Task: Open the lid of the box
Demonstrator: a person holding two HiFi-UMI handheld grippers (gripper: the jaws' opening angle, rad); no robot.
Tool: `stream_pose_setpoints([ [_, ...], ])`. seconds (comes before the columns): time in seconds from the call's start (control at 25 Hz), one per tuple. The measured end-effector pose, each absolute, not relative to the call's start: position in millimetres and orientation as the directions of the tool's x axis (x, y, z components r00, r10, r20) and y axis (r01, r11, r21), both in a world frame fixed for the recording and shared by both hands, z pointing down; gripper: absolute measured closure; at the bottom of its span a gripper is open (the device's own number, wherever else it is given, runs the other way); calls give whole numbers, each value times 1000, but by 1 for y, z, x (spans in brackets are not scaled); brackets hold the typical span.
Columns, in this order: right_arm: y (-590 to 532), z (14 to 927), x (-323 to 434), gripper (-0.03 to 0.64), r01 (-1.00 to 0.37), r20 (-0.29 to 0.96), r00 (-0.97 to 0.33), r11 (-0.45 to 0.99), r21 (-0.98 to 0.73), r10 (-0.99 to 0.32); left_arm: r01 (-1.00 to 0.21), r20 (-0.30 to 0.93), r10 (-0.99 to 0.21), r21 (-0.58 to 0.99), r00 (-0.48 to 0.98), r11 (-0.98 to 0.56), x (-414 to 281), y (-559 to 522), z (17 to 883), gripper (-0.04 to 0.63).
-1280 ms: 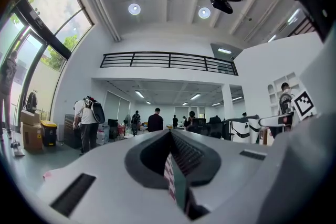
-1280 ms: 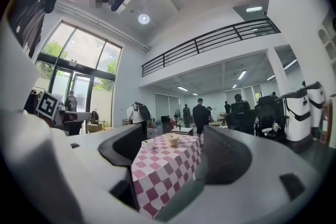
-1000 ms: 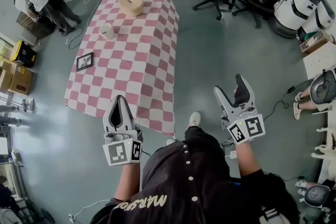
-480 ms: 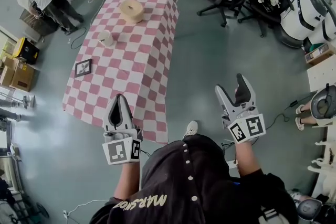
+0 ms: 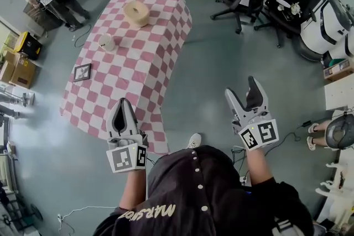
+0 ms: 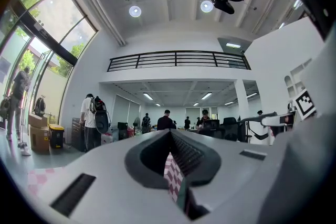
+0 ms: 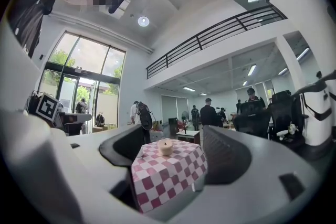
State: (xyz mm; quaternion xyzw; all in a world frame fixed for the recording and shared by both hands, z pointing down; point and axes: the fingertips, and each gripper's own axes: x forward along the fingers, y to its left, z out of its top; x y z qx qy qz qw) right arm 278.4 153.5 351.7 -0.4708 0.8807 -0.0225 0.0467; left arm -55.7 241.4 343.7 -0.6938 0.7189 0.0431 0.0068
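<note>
Standing well back from the bench (image 5: 160,63), the person holds both tools out over the floor (image 5: 221,47), so the task's thing is untouched. The left hand-held gripper (image 5: 123,101) has its jaws drawn together with only a sliver of gap. The right hand-held gripper (image 5: 241,89) has its jaws spread, with nothing between them. The round box (image 5: 139,20) sits toward the far end of the bench on a red-and-white checked cloth (image 5: 127,91), its lid (image 5: 136,8) on, well apart from either tool.

Several things could go wrong from here, as I judge it:
- A smaller round container (image 5: 106,41) stands near the box, nearer the person, and could be taken for it on the way in
- The box looks light and rests on loose cloth, so pulling the lid with one tool while nothing braces the base may lift or slide the whole box instead of parting it
- The left jaws, if not opened before arrival, cannot steady anything and may only shove the box
- A jaw catching the cloth would drag it, and everything on it, toward the edge
</note>
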Motion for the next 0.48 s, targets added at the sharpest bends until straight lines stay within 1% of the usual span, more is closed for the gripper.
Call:
stream_pose_setpoints([
  [0.28,127,354,292,270,-804,-53,-586,588,-91,-809,-995,-59,-995,61,-81,78,-36,230,345,584],
  [0.48,116,365,286,270,-787,-39,-605,604,-125,-795,-993,-15,-994,50,-110,109,-39,232,354,584],
])
